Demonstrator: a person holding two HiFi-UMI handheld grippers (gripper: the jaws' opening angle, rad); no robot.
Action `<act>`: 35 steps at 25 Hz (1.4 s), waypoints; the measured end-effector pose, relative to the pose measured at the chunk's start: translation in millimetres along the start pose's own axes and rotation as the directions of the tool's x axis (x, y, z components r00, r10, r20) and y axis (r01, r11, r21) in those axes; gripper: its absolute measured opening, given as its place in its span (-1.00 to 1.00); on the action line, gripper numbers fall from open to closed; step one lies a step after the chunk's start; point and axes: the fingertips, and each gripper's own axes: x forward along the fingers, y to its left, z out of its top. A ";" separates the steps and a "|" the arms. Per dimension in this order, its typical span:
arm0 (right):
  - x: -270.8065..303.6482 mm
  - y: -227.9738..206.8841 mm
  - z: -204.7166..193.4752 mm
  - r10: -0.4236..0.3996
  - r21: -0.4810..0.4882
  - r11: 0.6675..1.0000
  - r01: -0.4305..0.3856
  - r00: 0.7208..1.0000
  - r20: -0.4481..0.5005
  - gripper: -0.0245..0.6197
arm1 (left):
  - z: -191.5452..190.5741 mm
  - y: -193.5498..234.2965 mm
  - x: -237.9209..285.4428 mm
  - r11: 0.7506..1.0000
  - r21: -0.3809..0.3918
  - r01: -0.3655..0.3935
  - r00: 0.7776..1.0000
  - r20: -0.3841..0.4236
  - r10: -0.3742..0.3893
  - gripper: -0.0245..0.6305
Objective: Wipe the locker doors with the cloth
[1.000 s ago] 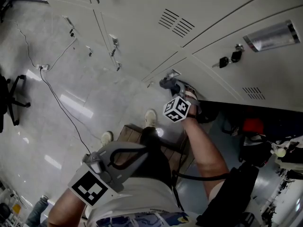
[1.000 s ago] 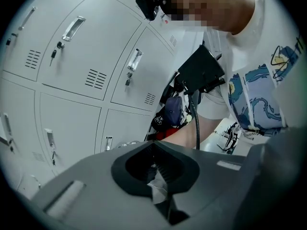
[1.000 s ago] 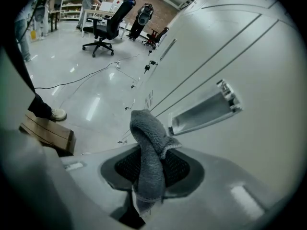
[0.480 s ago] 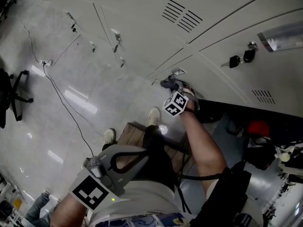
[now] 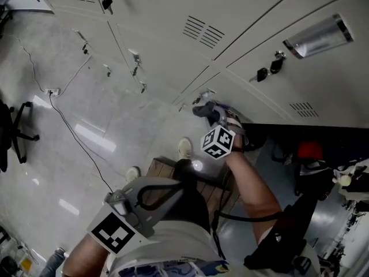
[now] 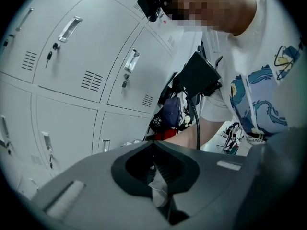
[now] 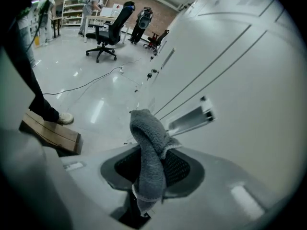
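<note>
My right gripper (image 5: 209, 111) is shut on a grey terry cloth (image 7: 149, 153), which it holds against a pale grey locker door (image 5: 248, 105) just below a metal pull handle (image 7: 189, 119). The cloth (image 5: 203, 109) bunches out of the jaws and droops over them. Its marker cube (image 5: 218, 142) faces the head camera. My left gripper (image 5: 151, 196) hangs low by the person's waist, away from the lockers. In the left gripper view the left gripper (image 6: 156, 178) has its jaws together, with only a small pale scrap showing between them.
Right of the wiped door an open locker (image 5: 311, 149) shows a dark inside with a red item. Keys (image 5: 268, 70) hang in the lock above. The person stands by a wooden box (image 5: 166, 168). A cable (image 5: 75, 128) crosses the glossy floor, and an office chair (image 5: 14, 133) stands at the left.
The right gripper and cloth have shifted only slightly on the door below the handle. The head view has swayed. The left gripper has stayed by the waist.
</note>
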 end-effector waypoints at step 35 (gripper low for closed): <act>-48.9 -58.7 43.0 -0.031 -0.009 0.999 0.032 0.999 0.035 -0.57 | 25.6 -12.0 -2.8 0.994 0.073 0.076 0.997 0.003 -0.076 -0.92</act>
